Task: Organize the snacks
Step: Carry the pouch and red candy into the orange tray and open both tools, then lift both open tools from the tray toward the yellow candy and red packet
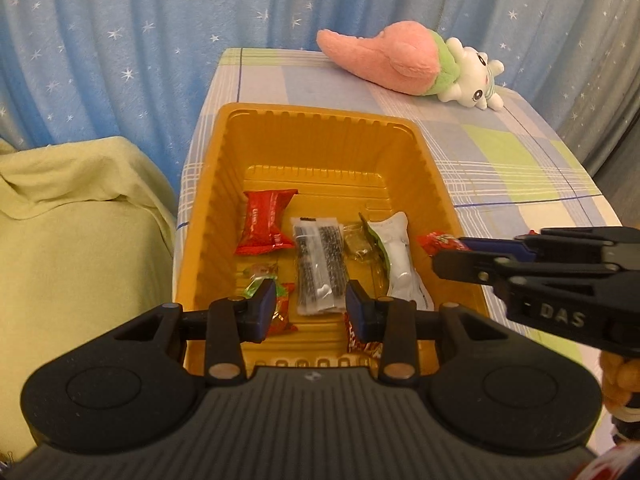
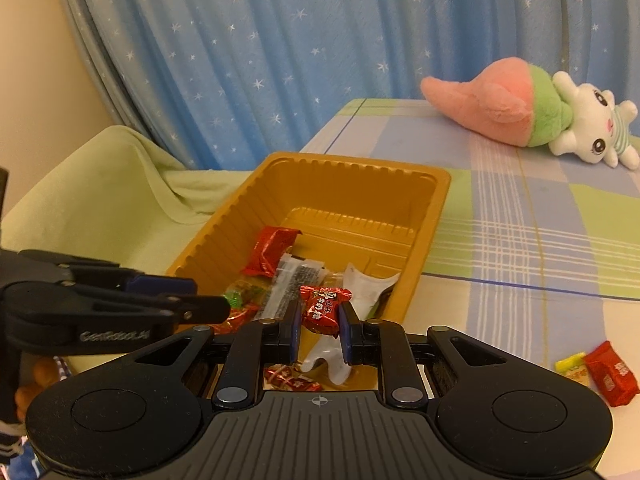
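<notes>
Right gripper (image 2: 319, 330) jaws grasp a red candy packet (image 2: 323, 311) at lower centre, above the orange tray (image 2: 430, 216). Left gripper (image 1: 311, 310) jaws stand released over tray snacks.

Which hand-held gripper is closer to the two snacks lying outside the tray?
Right. The right hand-held gripper holds a red candy above the tray, beside the loose snacks. The left hand-held gripper hangs over the tray, farther away.

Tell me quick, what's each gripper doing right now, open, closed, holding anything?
Left gripper: open, holding nothing, over the orange tray.
Right gripper: closed on a red candy packet, above the tray.
</notes>
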The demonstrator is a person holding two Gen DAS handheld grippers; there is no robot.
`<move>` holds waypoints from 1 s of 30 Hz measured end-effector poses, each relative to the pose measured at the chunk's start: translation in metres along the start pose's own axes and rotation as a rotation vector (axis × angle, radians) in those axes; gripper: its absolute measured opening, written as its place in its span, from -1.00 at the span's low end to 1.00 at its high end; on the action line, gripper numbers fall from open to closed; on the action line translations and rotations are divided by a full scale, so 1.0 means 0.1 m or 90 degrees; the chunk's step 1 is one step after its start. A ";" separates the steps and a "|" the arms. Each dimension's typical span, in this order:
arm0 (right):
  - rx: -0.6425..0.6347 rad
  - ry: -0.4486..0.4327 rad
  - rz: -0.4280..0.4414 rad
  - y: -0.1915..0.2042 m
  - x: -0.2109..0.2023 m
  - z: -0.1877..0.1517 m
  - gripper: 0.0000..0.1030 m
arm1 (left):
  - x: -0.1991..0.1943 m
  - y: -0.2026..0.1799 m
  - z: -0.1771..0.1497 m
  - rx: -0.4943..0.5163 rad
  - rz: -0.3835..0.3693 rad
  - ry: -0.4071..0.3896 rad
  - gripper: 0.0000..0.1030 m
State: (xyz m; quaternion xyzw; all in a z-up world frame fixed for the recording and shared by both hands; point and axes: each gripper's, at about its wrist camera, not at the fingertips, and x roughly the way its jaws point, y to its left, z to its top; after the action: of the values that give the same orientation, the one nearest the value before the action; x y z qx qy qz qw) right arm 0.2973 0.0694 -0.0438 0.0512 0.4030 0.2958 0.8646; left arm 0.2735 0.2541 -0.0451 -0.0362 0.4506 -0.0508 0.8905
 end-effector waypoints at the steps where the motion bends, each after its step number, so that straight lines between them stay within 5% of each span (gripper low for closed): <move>1: 0.002 0.002 0.003 0.01 0.02 0.01 -0.61 | -0.02 0.01 -0.01 -0.003 0.001 -0.001 -0.34; 12: 0.035 -0.012 0.032 0.03 0.19 0.13 -0.56 | -0.14 0.14 -0.05 -0.027 0.019 -0.007 -0.32; 16: 0.037 -0.037 0.025 0.05 0.13 0.12 0.08 | -0.16 0.16 -0.08 -0.033 0.020 -0.004 -0.27; 17: 0.034 -0.044 0.021 0.05 0.11 0.12 0.12 | -0.17 0.15 -0.09 -0.034 0.020 -0.005 -0.22; 30: 0.058 -0.024 0.023 0.00 -0.22 -0.09 0.16 | -0.30 0.04 -0.20 -0.033 0.028 -0.004 0.04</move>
State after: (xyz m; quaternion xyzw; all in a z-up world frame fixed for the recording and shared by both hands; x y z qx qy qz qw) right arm 0.2797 0.0562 -0.0355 0.1033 0.3986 0.2919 0.8632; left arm 0.2405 0.2610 -0.0334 -0.0497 0.4494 -0.0193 0.8917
